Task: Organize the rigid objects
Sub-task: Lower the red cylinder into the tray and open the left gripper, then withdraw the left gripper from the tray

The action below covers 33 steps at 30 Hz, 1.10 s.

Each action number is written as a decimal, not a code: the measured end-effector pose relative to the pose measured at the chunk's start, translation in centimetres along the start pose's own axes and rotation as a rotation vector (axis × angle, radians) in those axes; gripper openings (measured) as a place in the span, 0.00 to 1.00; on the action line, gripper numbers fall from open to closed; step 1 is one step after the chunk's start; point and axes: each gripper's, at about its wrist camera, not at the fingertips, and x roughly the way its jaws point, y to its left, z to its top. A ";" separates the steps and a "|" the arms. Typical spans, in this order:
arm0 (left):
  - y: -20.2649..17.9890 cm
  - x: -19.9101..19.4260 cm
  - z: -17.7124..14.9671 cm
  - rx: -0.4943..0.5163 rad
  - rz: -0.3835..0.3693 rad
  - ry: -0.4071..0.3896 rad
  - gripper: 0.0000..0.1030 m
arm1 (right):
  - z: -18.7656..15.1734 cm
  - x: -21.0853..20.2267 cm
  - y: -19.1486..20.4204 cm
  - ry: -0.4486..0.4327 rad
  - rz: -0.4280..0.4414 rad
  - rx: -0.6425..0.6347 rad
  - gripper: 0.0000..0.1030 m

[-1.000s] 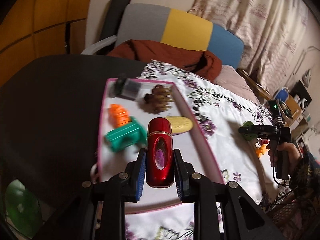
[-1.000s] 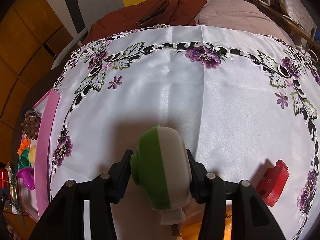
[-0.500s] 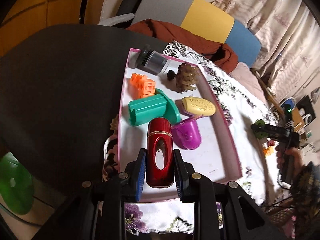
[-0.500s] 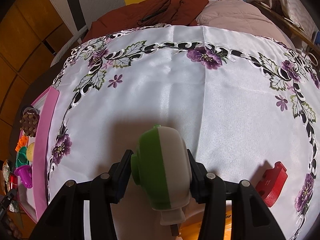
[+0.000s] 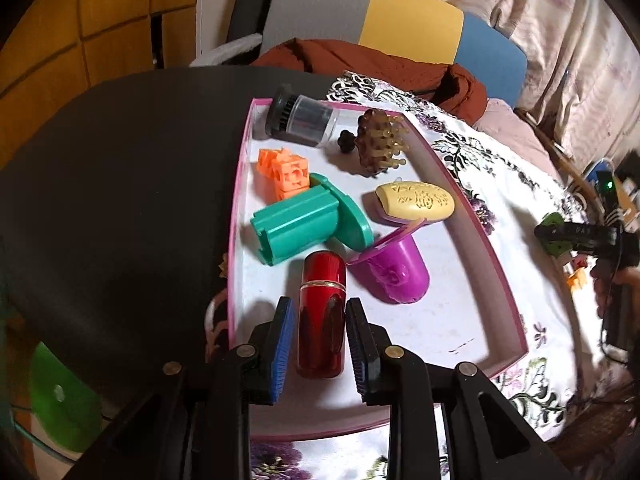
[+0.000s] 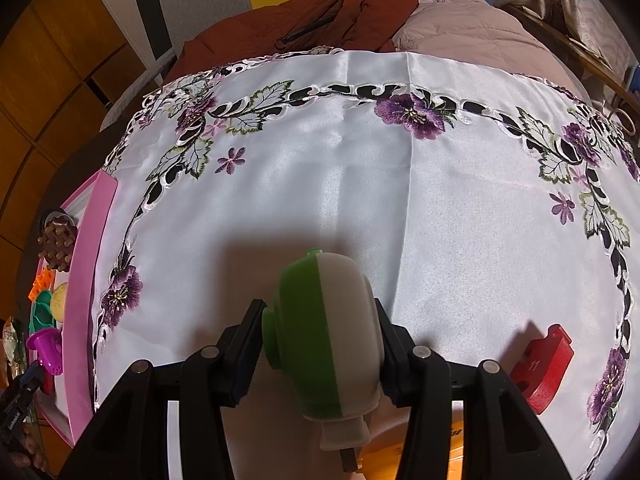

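The red block at the lower right of the right wrist view bears a small white "11" on its top face. The yellow oval piece in the pink tray, centre of the left wrist view, carries raised characters too small to read. No other lettering can be made out

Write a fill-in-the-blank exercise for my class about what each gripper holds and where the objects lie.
1. The left gripper is shut on a shiny ____ cylinder.
2. The right gripper holds a white and ____ object.
3. The green holder lies inside the ____-rimmed tray.
4. A red block lies on the floral ____.

Missing words: red; green; pink; tablecloth
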 end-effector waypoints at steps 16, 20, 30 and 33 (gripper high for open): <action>-0.2 -2.5 0.8 0.003 0.036 -0.075 0.34 | 0.4 -1.6 -2.8 -0.023 0.127 0.182 0.49; -0.4 -2.7 0.8 0.000 0.033 -0.078 0.34 | 0.4 -1.9 -3.0 -0.033 0.117 0.180 0.49; -0.5 -3.2 0.8 -0.010 0.042 -0.083 0.36 | 0.4 -0.9 -1.5 0.020 0.076 0.108 0.49; -0.4 -3.2 0.7 -0.014 0.056 -0.084 0.36 | 0.2 -0.5 -0.8 0.032 0.022 0.056 0.42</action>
